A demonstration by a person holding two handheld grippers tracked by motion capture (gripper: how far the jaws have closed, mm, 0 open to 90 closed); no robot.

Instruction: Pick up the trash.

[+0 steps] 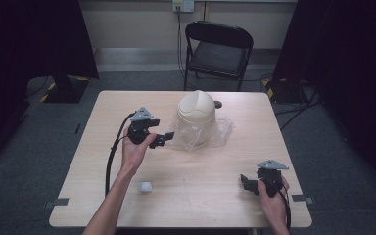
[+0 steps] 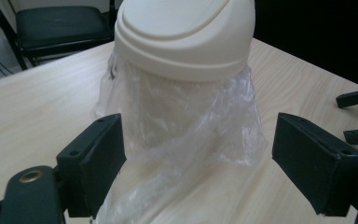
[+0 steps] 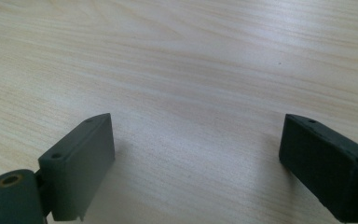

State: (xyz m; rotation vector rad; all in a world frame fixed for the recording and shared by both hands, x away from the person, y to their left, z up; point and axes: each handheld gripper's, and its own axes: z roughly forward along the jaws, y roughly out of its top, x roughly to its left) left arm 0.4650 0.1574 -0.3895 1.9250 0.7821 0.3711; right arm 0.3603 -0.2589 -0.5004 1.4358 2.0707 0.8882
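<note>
- Cream swing-lid bin [image 1: 196, 115] stands upright on the wooden table [image 1: 98, 147], near the middle of the far edge.
- Clear plastic liner bag [image 1: 220, 132] hangs out from under the bin's domed lid [image 2: 182, 32] and spreads onto the tabletop around the base, mostly toward the right edge and the near side.
- Left gripper [image 1: 160, 138] is held above the table just left of the bin, pointing at it. Jaws wide apart, nothing between the pads; in the left gripper view they frame the bag-covered bin body without touching it.
- Left hand [image 1: 135, 152] wraps the gripper body; black cable [image 1: 111, 156] loops down toward the near edge.
- Right gripper [image 1: 248, 183] sits low near the near-right corner, well apart from the bin, pointing toward the left edge. Jaws wide apart over bare wood grain; nothing gripped. Cannot tell if they touch the surface.
- Right hand [image 1: 273, 197] holds it from the near edge.
- Small white ball [image 1: 145, 187] lies on the table near the near edge, just right of the left forearm [image 1: 108, 208].
- Black folding chair [image 1: 218, 49] stands beyond the far edge.
</note>
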